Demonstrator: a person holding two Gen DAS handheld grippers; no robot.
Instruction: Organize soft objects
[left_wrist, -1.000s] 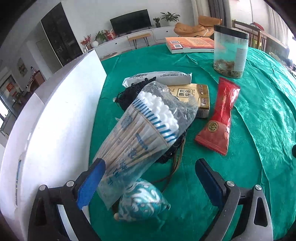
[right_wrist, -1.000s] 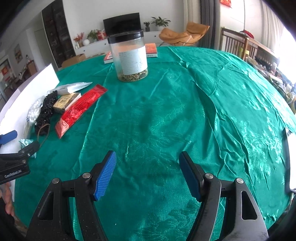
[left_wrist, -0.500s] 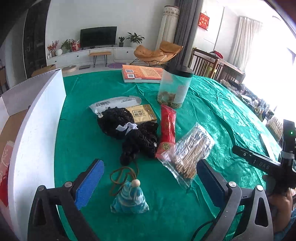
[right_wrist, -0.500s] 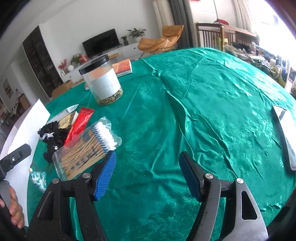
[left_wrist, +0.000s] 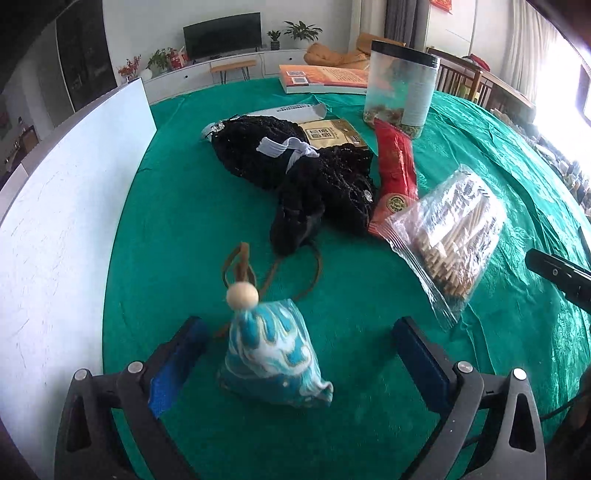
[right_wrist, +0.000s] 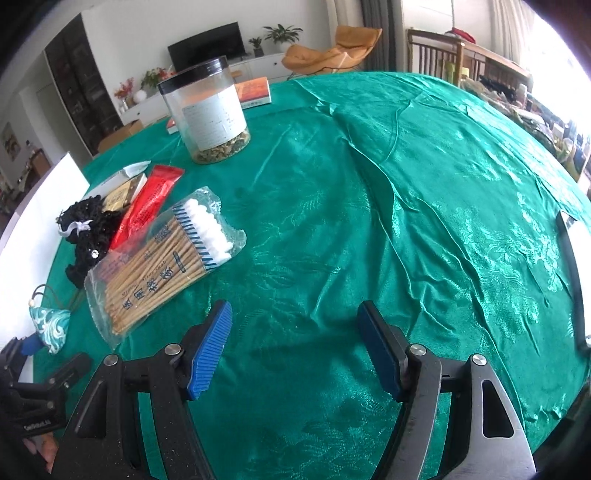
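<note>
A small blue-and-white fabric pouch (left_wrist: 271, 352) with a wooden bead and a brown cord stands on the green cloth between the open fingers of my left gripper (left_wrist: 295, 350), which do not touch it. It also shows in the right wrist view (right_wrist: 50, 325). A black knitted garment (left_wrist: 295, 173) lies behind it. A clear bag of cotton swabs (left_wrist: 447, 240) lies to the right, also in the right wrist view (right_wrist: 162, 266). My right gripper (right_wrist: 295, 347) is open and empty over bare cloth.
A white box wall (left_wrist: 62, 206) stands along the left. A red packet (left_wrist: 395, 173), a gold box (left_wrist: 328, 133), a clear jar (left_wrist: 400, 88) and a book (left_wrist: 321, 77) lie further back. The cloth (right_wrist: 424, 192) is wrinkled to the right.
The cotton swab bag has gone from my left gripper's fingers to the cloth on the right. My left gripper has drawn closer around the pouch. The right gripper has shifted towards the swab bag.
</note>
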